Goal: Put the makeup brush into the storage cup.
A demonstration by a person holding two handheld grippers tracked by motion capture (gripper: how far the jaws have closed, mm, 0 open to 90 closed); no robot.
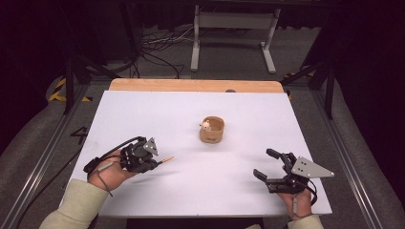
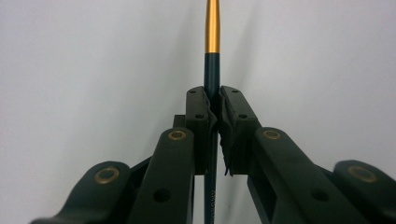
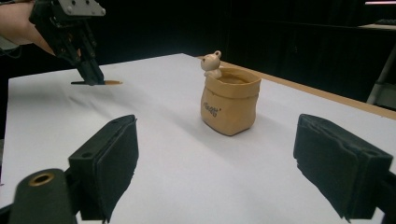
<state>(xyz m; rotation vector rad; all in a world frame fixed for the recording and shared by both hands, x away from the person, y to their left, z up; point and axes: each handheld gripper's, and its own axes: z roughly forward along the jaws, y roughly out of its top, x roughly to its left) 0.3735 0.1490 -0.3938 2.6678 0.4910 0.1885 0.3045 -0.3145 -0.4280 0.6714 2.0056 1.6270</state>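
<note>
The left gripper (image 1: 154,162) is clenched on a slim dark-green pen with a gold-coloured metal tip (image 2: 212,32). In the left gripper view its two black pads (image 2: 201,112) press the dark shaft from both sides, the shaft running straight up between them and the gold section standing clear beyond the fingertips. Seen from the high view, the pen (image 1: 167,159) pokes out of the tongs toward the middle of the white table top (image 1: 239,191), its tip pointing to the right and slightly away from the person. In the right gripper view the same pen (image 3: 112,82) shows level, just above the white surface, under the far gripper (image 3: 93,74).

The right gripper (image 1: 265,164) rests low at the near right of the table with its jaws released and spread wide, nothing between them. Ahead of it, well apart from both tongs, stands a tan sack-shaped ceramic pot with a small pale bear figure on its rim (image 3: 229,100); in the high view the pot (image 1: 212,130) sits near the table's centre.
</note>
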